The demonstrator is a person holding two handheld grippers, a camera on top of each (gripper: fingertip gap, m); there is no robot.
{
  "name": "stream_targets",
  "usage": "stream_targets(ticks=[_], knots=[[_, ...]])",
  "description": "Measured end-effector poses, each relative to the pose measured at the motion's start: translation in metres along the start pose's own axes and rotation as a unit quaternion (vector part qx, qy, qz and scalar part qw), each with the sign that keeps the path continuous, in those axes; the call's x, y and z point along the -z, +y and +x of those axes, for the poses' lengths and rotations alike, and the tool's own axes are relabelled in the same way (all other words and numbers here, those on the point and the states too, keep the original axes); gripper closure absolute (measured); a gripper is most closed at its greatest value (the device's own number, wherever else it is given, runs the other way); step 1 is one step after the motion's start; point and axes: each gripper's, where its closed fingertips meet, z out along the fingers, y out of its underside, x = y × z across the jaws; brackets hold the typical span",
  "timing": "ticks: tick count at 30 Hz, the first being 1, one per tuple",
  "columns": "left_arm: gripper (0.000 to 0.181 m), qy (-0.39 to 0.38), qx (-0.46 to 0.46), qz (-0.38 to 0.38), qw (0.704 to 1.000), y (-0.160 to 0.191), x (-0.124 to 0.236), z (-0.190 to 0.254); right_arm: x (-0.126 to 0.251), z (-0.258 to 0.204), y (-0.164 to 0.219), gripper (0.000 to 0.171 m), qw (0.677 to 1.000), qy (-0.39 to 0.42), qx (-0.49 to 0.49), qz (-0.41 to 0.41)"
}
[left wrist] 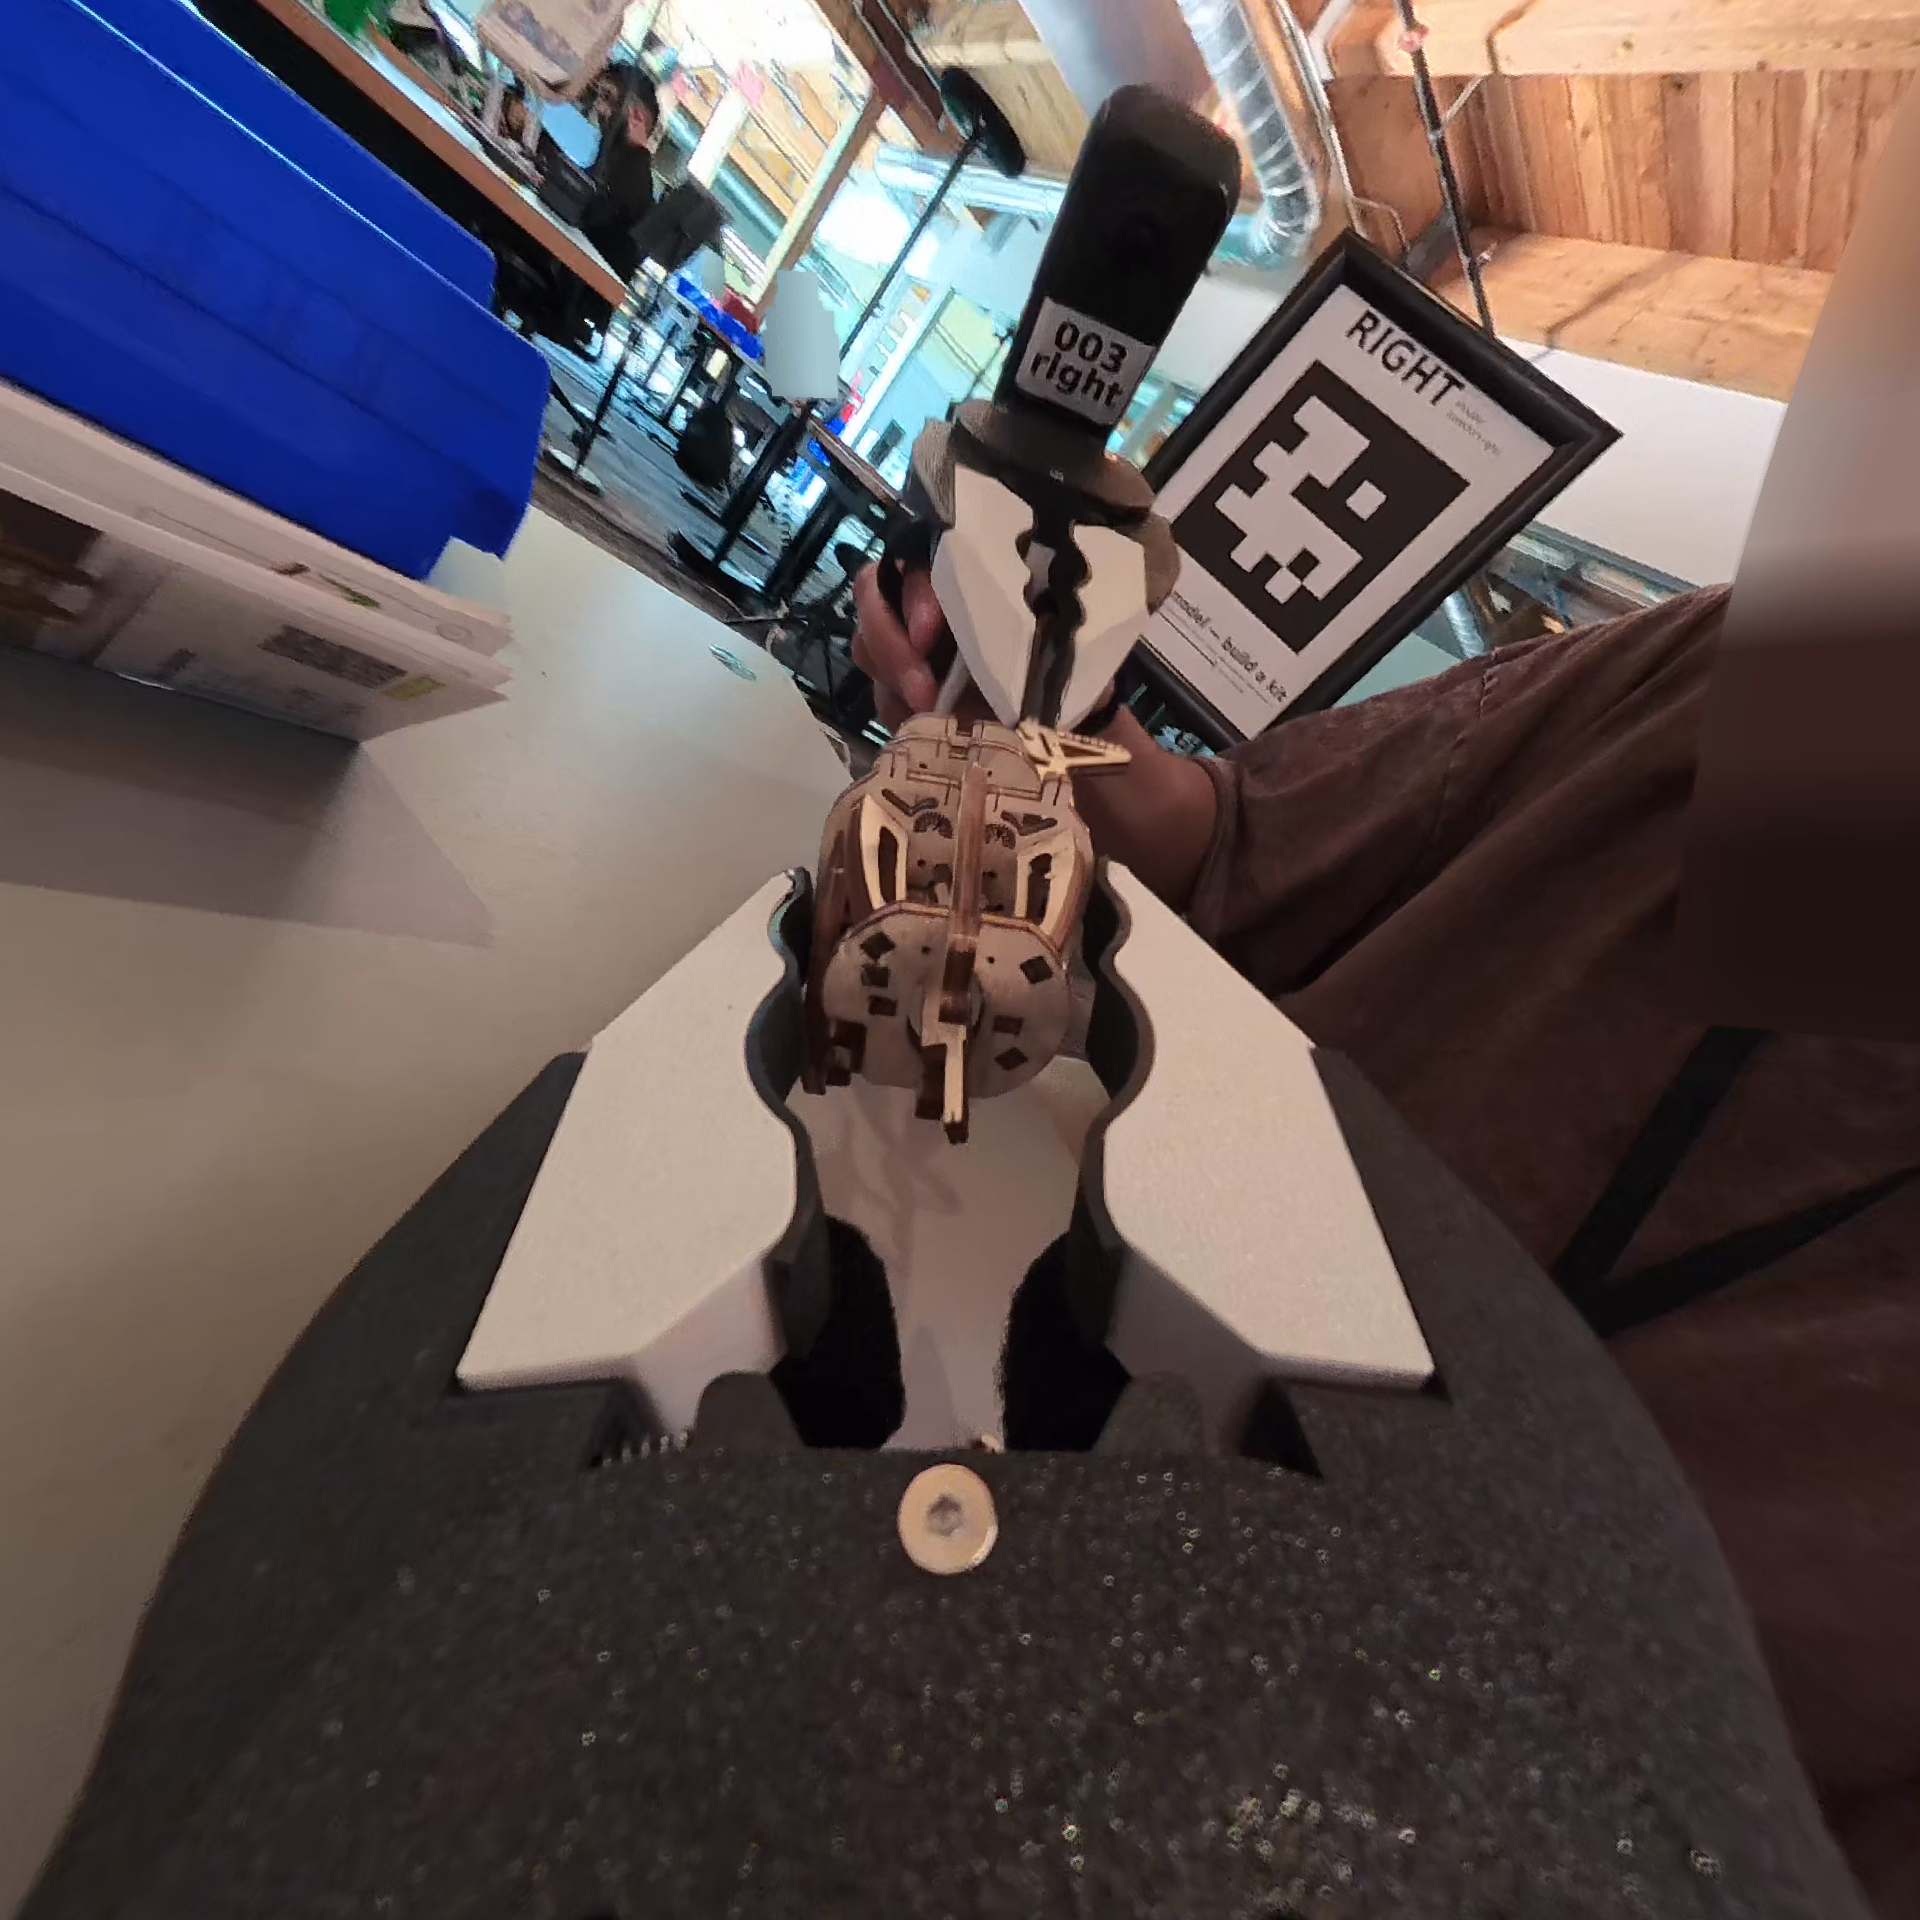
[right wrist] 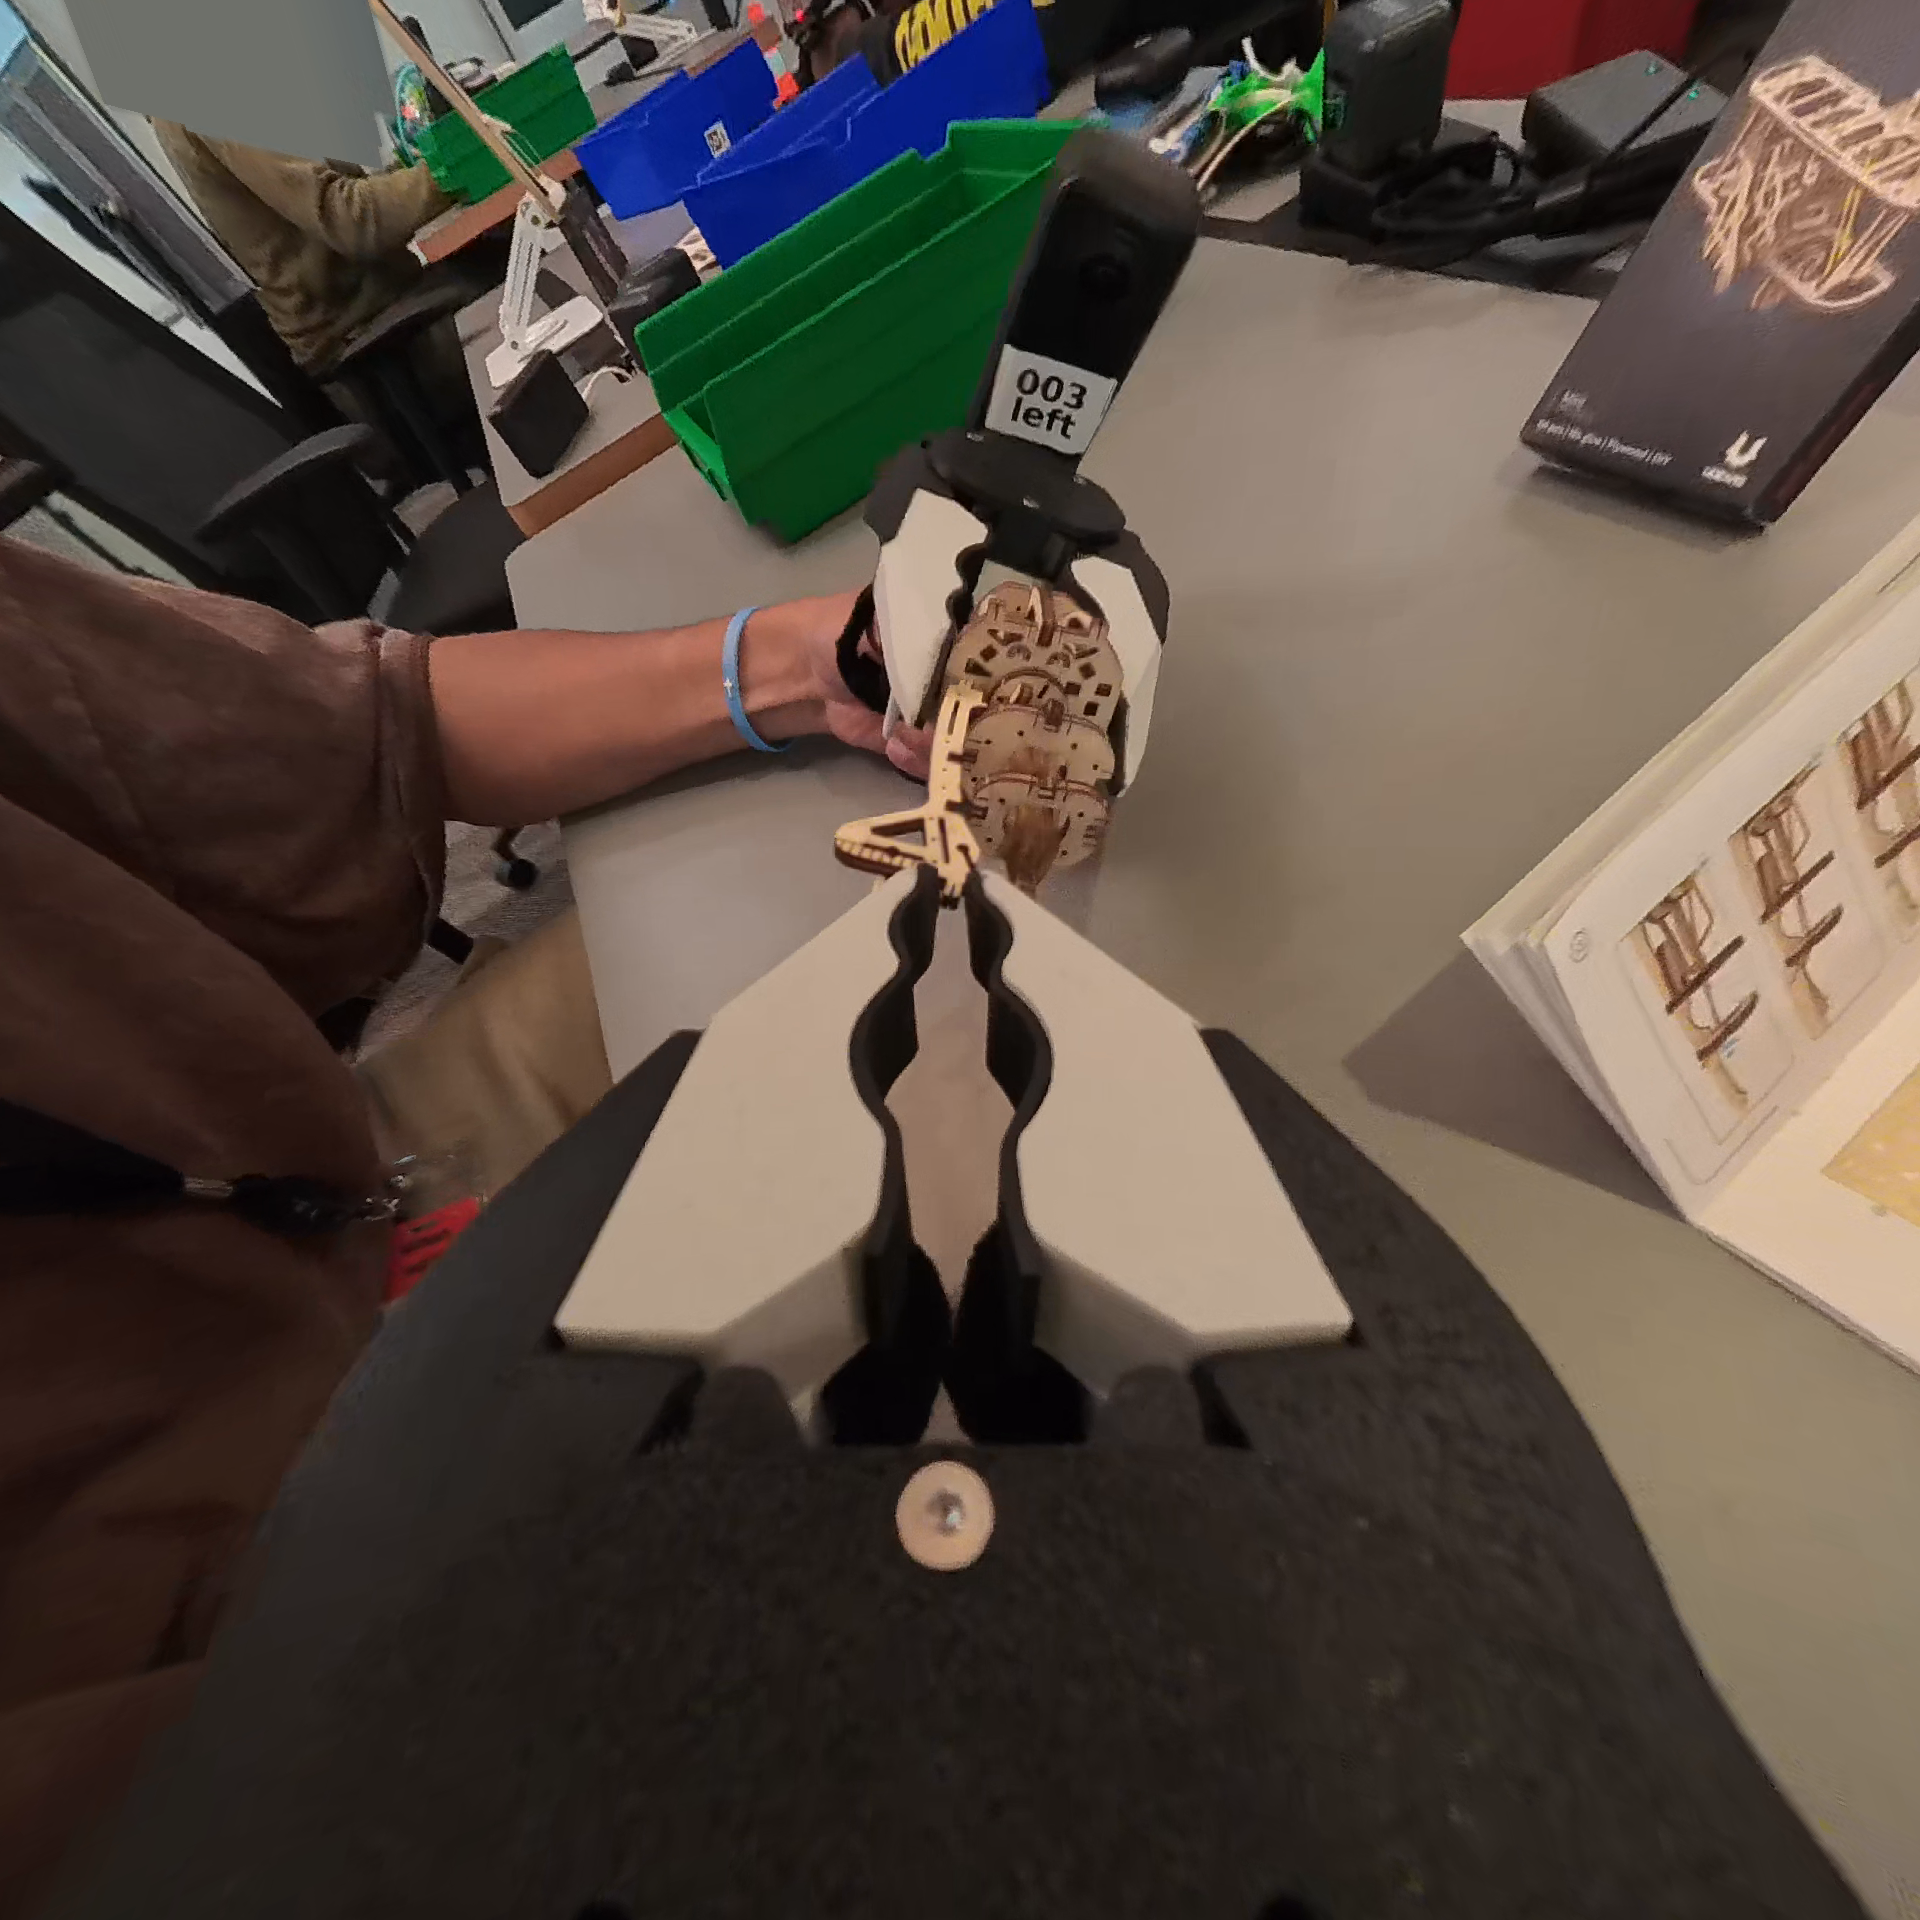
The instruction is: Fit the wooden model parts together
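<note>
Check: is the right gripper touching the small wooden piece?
Touching. The right wrist view shows the right gripper pinching the small wooden piece at its tips, with no gap. That piece reaches the wooden model, which the left gripper holds.

The left tongs' (left wrist: 940, 997) white fingers (left wrist: 665, 1174) are covering the flanks of the wooden model (left wrist: 951, 925), so the contact faces are not showing. Beyond the model, the right tongs (left wrist: 1039, 707) are hiding where their tips are meeting the small wooden piece (left wrist: 1075, 750); whether that piece is already seated in the model cannot be told. In the right wrist view, the piece's (right wrist: 914, 831) end is disappearing between the right tongs' tips (right wrist: 945, 883). Right of the model (right wrist: 1039, 727), the open instruction booklet (right wrist: 1714, 997) is running off the frame's edge, its drawings too small to make out. The dark box (right wrist: 1745, 312) behind the booklet is also being cropped. Left of the model, grey patches are masking a person.
</note>
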Motion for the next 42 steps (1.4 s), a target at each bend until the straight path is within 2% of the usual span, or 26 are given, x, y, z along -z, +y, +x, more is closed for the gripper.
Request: stream_targets(ticks=[9,42], knots=[[0.133,-0.009,0.002,0.007,1.000,-0.002,0.001,-0.003,0.000,0.006,-0.002,0.168,0.998,-0.005,-0.050,0.034],[0.133,-0.025,-0.019,-0.005,0.999,0.003,-0.001,-0.003,0.001,0.013,0.001,0.169,0.992,-0.023,-0.109,0.058]])
